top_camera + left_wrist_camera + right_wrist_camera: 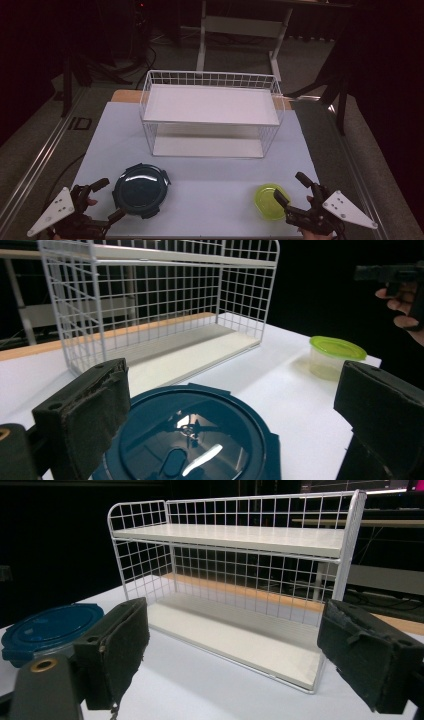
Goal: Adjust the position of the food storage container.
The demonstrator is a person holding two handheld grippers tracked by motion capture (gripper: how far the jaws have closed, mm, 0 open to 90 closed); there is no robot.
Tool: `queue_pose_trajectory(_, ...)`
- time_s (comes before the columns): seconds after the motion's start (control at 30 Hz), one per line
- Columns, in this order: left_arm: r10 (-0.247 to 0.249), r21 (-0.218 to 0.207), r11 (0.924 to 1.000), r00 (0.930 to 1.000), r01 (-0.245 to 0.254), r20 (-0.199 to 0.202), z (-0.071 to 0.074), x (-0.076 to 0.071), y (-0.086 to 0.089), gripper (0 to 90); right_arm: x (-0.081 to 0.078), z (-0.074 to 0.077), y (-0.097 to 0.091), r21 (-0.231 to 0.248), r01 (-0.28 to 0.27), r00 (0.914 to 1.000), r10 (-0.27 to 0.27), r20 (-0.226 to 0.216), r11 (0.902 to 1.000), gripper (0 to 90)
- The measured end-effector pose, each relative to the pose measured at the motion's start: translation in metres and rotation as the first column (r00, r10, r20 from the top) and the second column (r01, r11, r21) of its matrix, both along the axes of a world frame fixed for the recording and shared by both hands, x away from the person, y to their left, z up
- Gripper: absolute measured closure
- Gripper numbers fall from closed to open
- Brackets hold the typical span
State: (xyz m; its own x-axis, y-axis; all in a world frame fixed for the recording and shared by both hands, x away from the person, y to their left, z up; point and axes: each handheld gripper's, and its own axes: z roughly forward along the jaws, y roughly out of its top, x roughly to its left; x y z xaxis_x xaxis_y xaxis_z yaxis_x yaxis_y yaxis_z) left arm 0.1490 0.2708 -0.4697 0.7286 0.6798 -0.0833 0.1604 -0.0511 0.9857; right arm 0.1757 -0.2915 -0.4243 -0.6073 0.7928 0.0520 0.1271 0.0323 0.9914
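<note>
Table point(210, 172): pale blue-white top that takes up the middle of the high view, running from the rack down to the bottom edge.
Wire rack point(210, 112): white, two solid shelves inside a grid frame, upright in the upper centre of the high view — well apart from both containers; both shelves bare.
Dark blue container point(140, 190): round, with a clip-on lid, flat on the table in the lower left of the high view; in the left gripper view it lies at the bottom centre, seen between the two jaws and a little beyond them.
Green-lidded container point(270, 201): small and clear with a lime lid, on the table in the lower right of the high view, at the right of the left gripper view.
Left gripper point(106, 200): lower left corner of the high view, just beside the dark blue container — jaws spread wide, one tip beside the lid's upper left rim and one beside its lower left rim, pressing on nothing.
Right gripper point(291, 189): lower right corner of the high view, just beside the green-lidded container; jaws released and empty, aimed at the rack in the right gripper view.
</note>
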Motion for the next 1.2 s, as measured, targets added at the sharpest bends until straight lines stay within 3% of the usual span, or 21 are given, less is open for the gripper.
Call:
queue_pose_trajectory(0.13,-0.018,-0.003,0.9998,0.9998,0.018,-0.003,0.005,-0.002,-0.001,1.3,0.0,0.002,0.002,-0.002,-0.012,0.9999,0.012,-0.003,0.9999,12.8)
queue_pose_trajectory(0.23,-0.027,0.029,0.9992,0.9996,0.027,0.007,0.011,-0.004,-0.002,1.3,-0.001,0.003,0.003,-0.001,-0.03,0.9994,0.03,0.016,0.9996,12.7)
queue_pose_trajectory(0.37,-0.035,0.013,0.9993,0.9994,0.035,0.004,0.017,-0.006,0.003,1.3,0.0,0.004,0.005,-0.003,-0.026,0.9996,0.026,0.011,0.9996,12.7)
queue_pose_trajectory(0.53,-0.028,0.058,0.9979,0.9996,0.028,-0.005,0.022,-0.005,0.016,3.6,0.002,0.004,0.007,-0.006,-0.029,0.9996,0.029,0.0,0.9996,12.8)
queue_pose_trajectory(0.67,-0.024,0.067,0.9974,0.9991,0.026,-0.034,0.016,-0.003,0.029,14.5,0.003,0.004,0.01,-0.005,-0.033,0.9994,0.033,-0.002,0.9994,12.8)
queue_pose_trajectory(0.73,-0.021,0.098,0.9948,0.9972,0.028,-0.072,0.01,0.0,0.036,19.6,0.003,0.004,0.011,-0.007,-0.036,0.9993,0.036,-0.001,0.9993,12.7)
queue_pose_trajectory(0.8,0.007,0.141,0.99,0.9964,0.005,-0.084,0.003,0.001,0.04,28.6,0.003,0.003,0.012,-0.008,-0.039,0.9992,0.039,0.0,0.9992,12.8)
queue_pose_trajectory(0.93,0.04,0.161,0.9868,0.9865,-0.014,-0.159,-0.014,0.008,0.053,48.5,0.005,0.002,0.011,0.003,-0.044,0.999,0.044,-0.012,0.999,12.8)
queue_pose_trajectory(1.03,0.04,0.189,0.982,0.9767,0.001,-0.211,-0.023,0.012,0.058,59.4,0.005,0.001,0.011,0.002,-0.042,0.999,0.042,-0.013,0.9991,12.8)
queue_pose_trajectory(1.07,0.04,0.189,0.982,0.9767,0.001,-0.211,-0.023,0.012,0.058,59.9,0.005,0.001,0.011,0.002,-0.042,0.999,0.042,-0.013,0.9991,12.8)
queue_pose_trajectory(1.1,0.048,0.207,0.9783,0.9649,0.007,-0.258,-0.028,0.015,0.059,59.9,0.005,0.001,0.011,0.004,-0.043,0.999,0.043,-0.013,0.9991,12.8)
queue_pose_trajectory(1.13,0.048,0.207,0.9783,0.9649,0.007,-0.258,-0.028,0.015,0.059,62.0,0.005,0.001,0.011,0.004,-0.043,0.999,0.043,-0.013,0.9991,12.8)
queue_pose_trajectory(1.2,0.044,0.229,0.973,0.9533,0.027,-0.299,-0.033,0.018,0.059,68.0,0.006,0.001,0.01,0.013,-0.047,0.9987,0.047,-0.02,0.9988,12.8)
